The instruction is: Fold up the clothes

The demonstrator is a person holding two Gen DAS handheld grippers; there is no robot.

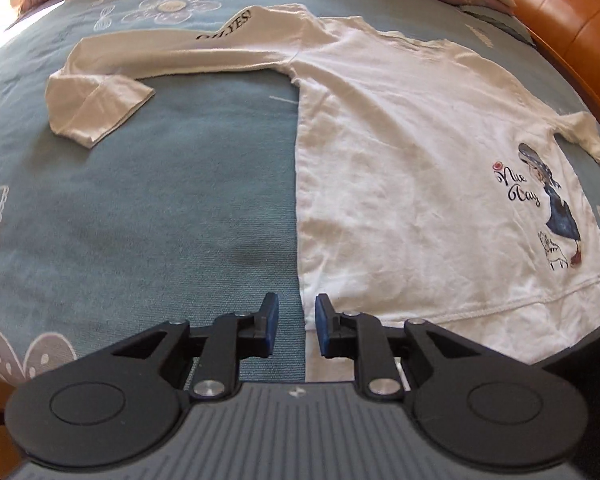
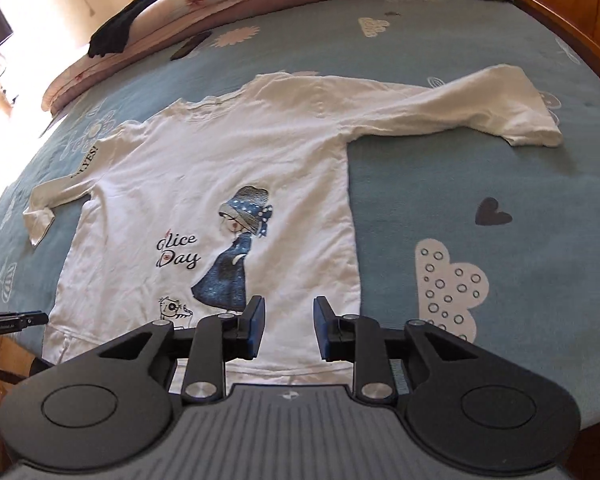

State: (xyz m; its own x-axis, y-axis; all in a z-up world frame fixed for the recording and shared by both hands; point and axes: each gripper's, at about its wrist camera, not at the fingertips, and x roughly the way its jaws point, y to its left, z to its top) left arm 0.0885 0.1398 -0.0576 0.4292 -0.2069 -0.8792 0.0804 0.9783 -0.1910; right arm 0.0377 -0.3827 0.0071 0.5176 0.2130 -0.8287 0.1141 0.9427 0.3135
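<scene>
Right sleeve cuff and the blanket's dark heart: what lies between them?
Nothing. In the right wrist view only bare blue blanket lies between the cuff of the white shirt and the heart.

A white long-sleeved shirt (image 2: 236, 168) lies flat, print side up, sleeves spread left and right.

Left wrist view looked steeply down along the left tongs (image 1: 296, 326) from the near edge of the bed (image 1: 160, 200), placed close above the lower left hem corner of the white shirt (image 1: 400, 200). Right wrist view looked down likewise along the right tongs (image 2: 288, 326), close above the hem toward the shirt's right side. Both views faced the far pillows and shared the whole shirt body, its printed figure (image 2: 236, 256) and the blue bedspread.
</scene>
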